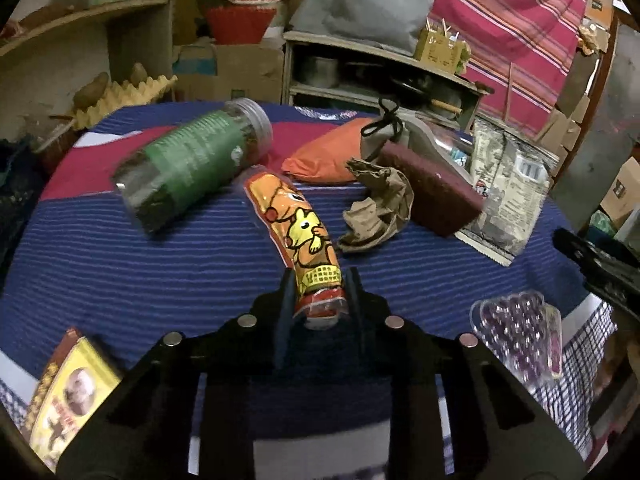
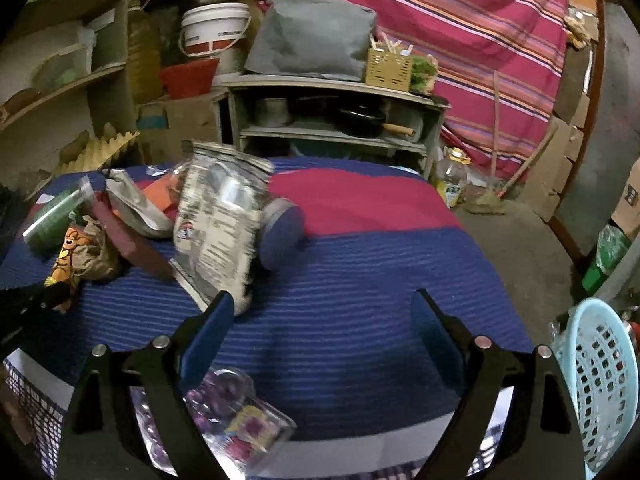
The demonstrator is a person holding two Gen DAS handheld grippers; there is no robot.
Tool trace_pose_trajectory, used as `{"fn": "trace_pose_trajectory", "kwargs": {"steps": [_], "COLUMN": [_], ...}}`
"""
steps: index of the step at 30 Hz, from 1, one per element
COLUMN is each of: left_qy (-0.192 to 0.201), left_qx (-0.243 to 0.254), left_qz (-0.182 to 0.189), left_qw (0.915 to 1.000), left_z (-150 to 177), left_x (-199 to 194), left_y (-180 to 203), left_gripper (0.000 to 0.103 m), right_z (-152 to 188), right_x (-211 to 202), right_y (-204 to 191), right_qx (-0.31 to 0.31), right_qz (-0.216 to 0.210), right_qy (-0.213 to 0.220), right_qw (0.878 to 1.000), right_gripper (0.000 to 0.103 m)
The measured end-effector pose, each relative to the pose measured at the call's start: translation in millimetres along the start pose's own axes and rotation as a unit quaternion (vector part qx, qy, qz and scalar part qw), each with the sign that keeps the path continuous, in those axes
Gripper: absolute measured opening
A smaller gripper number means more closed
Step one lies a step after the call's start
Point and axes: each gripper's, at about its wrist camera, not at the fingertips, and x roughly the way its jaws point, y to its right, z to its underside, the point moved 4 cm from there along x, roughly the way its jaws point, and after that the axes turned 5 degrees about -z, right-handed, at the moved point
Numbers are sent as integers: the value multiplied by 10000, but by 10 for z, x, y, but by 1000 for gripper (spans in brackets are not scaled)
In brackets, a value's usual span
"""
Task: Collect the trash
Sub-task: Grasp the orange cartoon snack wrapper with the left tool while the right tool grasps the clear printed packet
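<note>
The blue striped tabletop lies bare toward its right edge, beside the basket. The right gripper gapes wide over it, empty. The left gripper pinches the orange wrapper mid-table.

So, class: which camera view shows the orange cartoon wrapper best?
The left wrist view: the orange wrapper lies full length at centre, its near end between the left claw. The right wrist view shows only a scrap of it at the left edge, behind crumpled brown paper.
</note>
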Motion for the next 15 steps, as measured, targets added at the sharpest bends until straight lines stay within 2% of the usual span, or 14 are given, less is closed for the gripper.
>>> {"fn": "trace_pose_trajectory", "kwargs": {"steps": [6, 11, 13, 15], "left_qy": [353, 461, 479, 491], "left_qx": [106, 54, 17, 15], "left_qz": [-114, -127, -140, -169], "left_qw": [9993, 9988, 9988, 9986], "left_z": [26, -2, -8, -17], "left_x": [-334, -447, -471, -476], "left_y": [-126, -275, -321, -352], "left_gripper": [22, 21, 21, 21], "right_z": [-70, -162, -201, -216], "right_x": [146, 325, 383, 425], "right_y": [-191, -226, -241, -279], "right_qx": [-185, -113, -42, -6], "right_qz": [-51, -205, -368, -546], "right_qy": [-101, -263, -344, -456], "right_qw": [9998, 9994, 9987, 9975], "right_gripper": [88, 86, 69, 49]}}
